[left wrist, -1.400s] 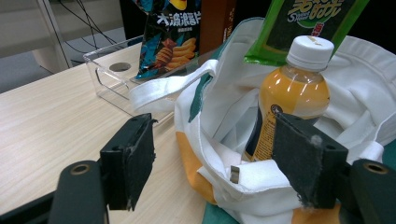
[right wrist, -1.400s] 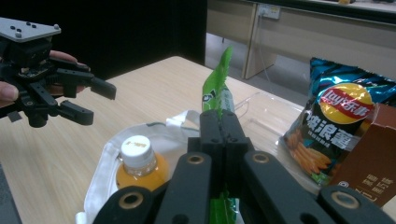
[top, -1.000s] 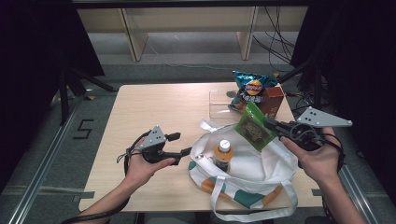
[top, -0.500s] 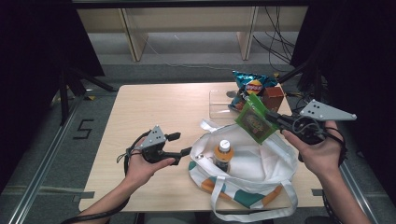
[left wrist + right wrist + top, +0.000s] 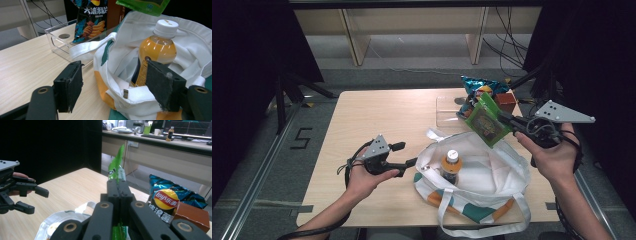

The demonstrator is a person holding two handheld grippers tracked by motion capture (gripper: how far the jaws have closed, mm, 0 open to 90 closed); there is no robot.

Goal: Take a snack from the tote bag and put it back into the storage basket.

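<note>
My right gripper (image 5: 507, 120) is shut on the edge of a green snack packet (image 5: 484, 122) and holds it in the air above the far rim of a white tote bag (image 5: 497, 175). In the right gripper view the packet (image 5: 115, 167) stands up from between the closed jaws. A bottle of orange drink (image 5: 451, 165) stands upright inside the bag. My left gripper (image 5: 406, 155) is open at the bag's left rim. In the left gripper view the rim (image 5: 125, 95) lies between the spread jaws, with the bottle (image 5: 156, 52) behind it.
A blue chip bag (image 5: 477, 87) and a brown box (image 5: 504, 102) sit at the table's far right, by a clear plastic tray (image 5: 447, 107). Bare tabletop (image 5: 382, 115) spreads to the left. The bag's straps hang over the near edge.
My right gripper has lifted the green packet slightly and drawn it a little toward the far right. The left gripper has stayed in place.
</note>
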